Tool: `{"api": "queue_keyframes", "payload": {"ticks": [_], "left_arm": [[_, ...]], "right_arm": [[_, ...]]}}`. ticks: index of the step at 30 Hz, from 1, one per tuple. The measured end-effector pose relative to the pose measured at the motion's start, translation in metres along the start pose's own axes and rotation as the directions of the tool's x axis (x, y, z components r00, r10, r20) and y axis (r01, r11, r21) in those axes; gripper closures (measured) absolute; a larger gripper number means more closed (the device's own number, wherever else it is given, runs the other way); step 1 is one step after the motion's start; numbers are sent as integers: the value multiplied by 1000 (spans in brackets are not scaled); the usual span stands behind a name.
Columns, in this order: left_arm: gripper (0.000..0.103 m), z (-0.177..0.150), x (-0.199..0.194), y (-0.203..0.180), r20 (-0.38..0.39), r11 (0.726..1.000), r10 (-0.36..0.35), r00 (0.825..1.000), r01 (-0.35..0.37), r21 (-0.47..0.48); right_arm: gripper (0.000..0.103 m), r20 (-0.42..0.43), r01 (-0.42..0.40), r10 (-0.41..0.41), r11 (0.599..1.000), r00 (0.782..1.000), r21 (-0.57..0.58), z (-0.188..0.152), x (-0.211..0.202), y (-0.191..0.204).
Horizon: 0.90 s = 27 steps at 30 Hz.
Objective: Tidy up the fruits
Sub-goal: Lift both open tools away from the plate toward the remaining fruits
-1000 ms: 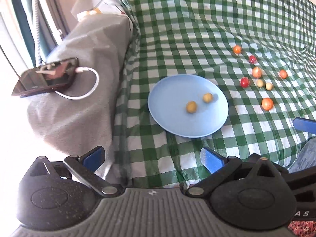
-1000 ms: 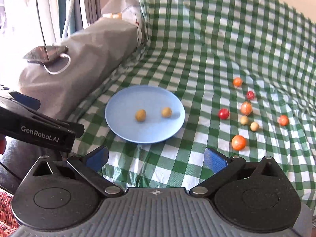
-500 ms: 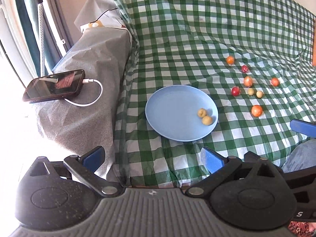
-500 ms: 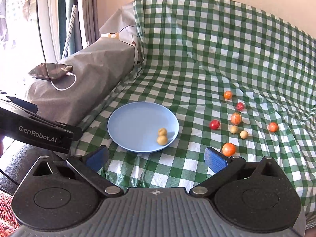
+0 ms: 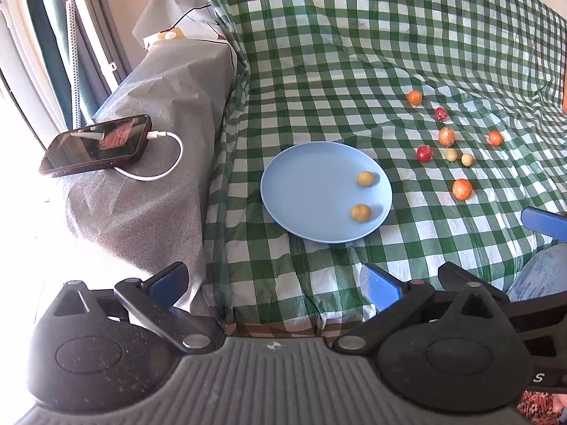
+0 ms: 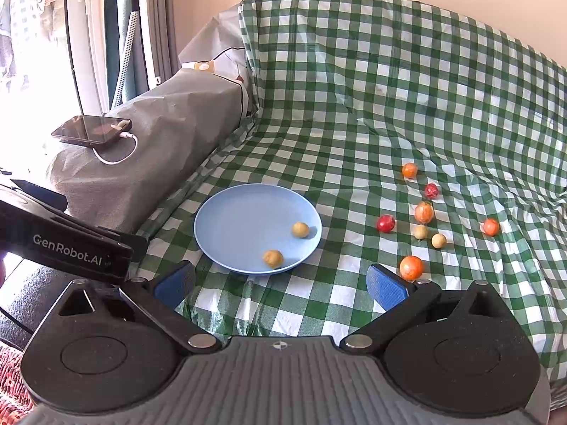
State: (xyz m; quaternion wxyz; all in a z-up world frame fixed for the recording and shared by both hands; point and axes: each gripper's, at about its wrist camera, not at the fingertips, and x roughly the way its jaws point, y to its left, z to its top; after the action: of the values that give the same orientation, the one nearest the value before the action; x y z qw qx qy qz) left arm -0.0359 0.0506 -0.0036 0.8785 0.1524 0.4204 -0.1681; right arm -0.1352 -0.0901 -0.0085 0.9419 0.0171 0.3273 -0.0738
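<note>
A light blue plate (image 5: 304, 184) (image 6: 241, 219) lies on the green checked cloth with two yellow fruits (image 5: 361, 212) (image 6: 272, 258) near its right rim. To its right, several small orange, red and pale fruits (image 5: 461, 189) (image 6: 411, 267) are scattered on the cloth. My left gripper (image 5: 276, 279) is open and empty, held back from the plate near the front edge. My right gripper (image 6: 280, 283) is open and empty, just in front of the plate. The right gripper's blue fingertip (image 5: 542, 221) shows in the left wrist view; the left gripper's body (image 6: 67, 248) shows in the right wrist view.
A grey covered armrest (image 5: 149, 191) (image 6: 141, 152) stands left of the plate, with a phone (image 5: 95, 145) (image 6: 92, 131) on a white charging cable on top. The cloth climbs the backrest (image 6: 389, 71) behind. A window and curtain are at far left.
Both grippers have pulled back and up from the plate. The two yellow fruits rolled from the plate's middle to its right rim and then spread apart.
</note>
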Motion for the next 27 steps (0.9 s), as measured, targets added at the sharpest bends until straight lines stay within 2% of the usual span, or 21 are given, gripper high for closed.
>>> {"api": "queue_keyframes", "payload": {"ticks": [16,27], "left_arm": [[0,-1,15,-4,-42,1000,1,999,0,9],[0,7,31,-4,-94,1000,18,995,-18,4]], "right_arm": [[1,-53,-4,5,1000,999,28,-3,15,0],[1,-108,-10,19,996,994,83,-4,35,-15]]}}
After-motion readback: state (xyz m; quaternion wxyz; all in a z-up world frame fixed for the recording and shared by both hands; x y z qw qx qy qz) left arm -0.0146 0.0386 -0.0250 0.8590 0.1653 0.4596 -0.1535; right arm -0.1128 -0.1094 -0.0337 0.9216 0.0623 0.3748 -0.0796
